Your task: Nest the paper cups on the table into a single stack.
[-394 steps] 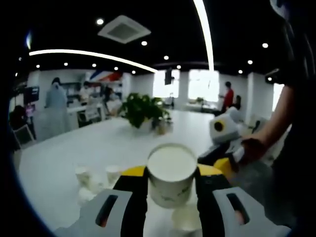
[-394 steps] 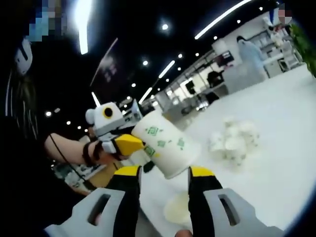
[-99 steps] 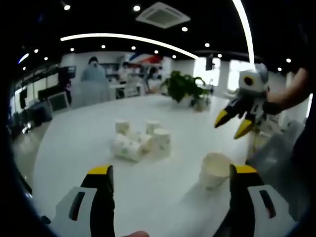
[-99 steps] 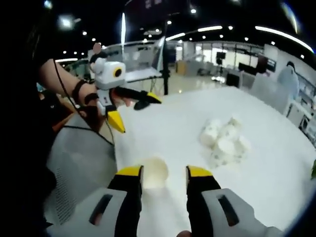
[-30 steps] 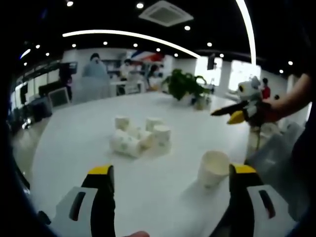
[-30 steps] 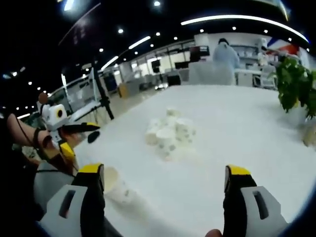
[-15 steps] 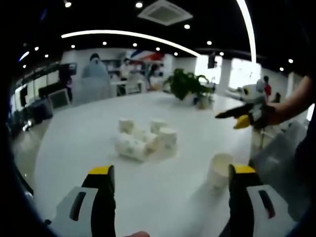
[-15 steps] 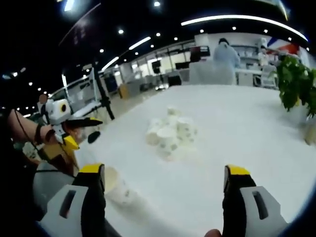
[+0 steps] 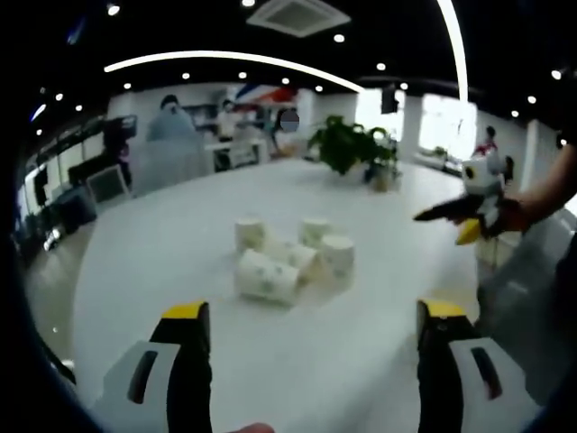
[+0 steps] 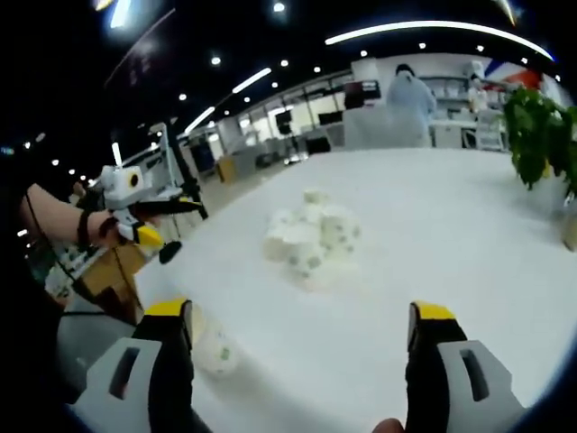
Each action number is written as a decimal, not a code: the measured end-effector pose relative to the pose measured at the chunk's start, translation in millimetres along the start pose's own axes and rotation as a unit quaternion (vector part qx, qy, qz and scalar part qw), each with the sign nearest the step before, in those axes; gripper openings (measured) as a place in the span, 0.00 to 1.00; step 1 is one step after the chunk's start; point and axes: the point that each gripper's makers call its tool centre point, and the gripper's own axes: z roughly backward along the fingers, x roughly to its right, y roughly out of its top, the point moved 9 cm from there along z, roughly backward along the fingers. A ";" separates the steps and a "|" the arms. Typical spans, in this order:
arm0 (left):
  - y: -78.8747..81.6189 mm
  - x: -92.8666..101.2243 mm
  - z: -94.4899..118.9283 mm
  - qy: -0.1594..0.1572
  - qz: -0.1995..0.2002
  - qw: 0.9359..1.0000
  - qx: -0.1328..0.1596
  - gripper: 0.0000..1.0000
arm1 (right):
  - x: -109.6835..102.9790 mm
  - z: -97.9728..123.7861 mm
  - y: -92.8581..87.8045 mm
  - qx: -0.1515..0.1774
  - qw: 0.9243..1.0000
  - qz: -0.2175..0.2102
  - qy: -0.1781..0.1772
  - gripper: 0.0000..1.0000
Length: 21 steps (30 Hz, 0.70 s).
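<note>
Cups [image 9: 293,257], white paper, clustered, glossy table [image 9: 162,271]

Open-plan office: ceiling light strips [image 9: 225,61], desks [image 9: 230,153], potted plant [image 9: 347,149].

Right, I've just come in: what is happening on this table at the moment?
A person holds a two-jaw gripper in each hand over a white table. Both the left gripper and the right gripper are open and hold nothing. A cluster of loose paper cups sits mid-table, some upright, at least one on its side. One cup stands apart near the table's edge, beside the right gripper's jaw. The loose cups aren't yet stacked.
</note>
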 end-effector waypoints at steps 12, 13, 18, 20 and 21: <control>7.8 -29.5 -26.1 -0.003 0.006 1.000 -0.020 0.91 | 5.5 -8.6 -10.7 -0.003 1.000 -0.016 0.009 0.97; 8.8 -31.0 -28.6 -0.005 0.004 1.000 -0.022 0.91 | 6.2 -8.8 -11.0 -0.003 1.000 -0.015 0.009 0.97; 9.5 -39.8 -42.0 -0.020 -0.013 0.999 -0.046 0.90 | 10.8 -9.6 -11.9 0.000 1.000 -0.023 0.008 0.97; 12.2 -42.9 -44.8 -0.020 -0.009 0.999 -0.040 0.90 | 10.9 -9.8 -12.8 -0.002 1.000 -0.025 0.009 0.97; 13.1 -44.0 -46.9 -0.020 -0.008 0.999 -0.040 0.90 | 10.7 -9.7 -13.0 -0.002 1.000 -0.024 0.009 0.97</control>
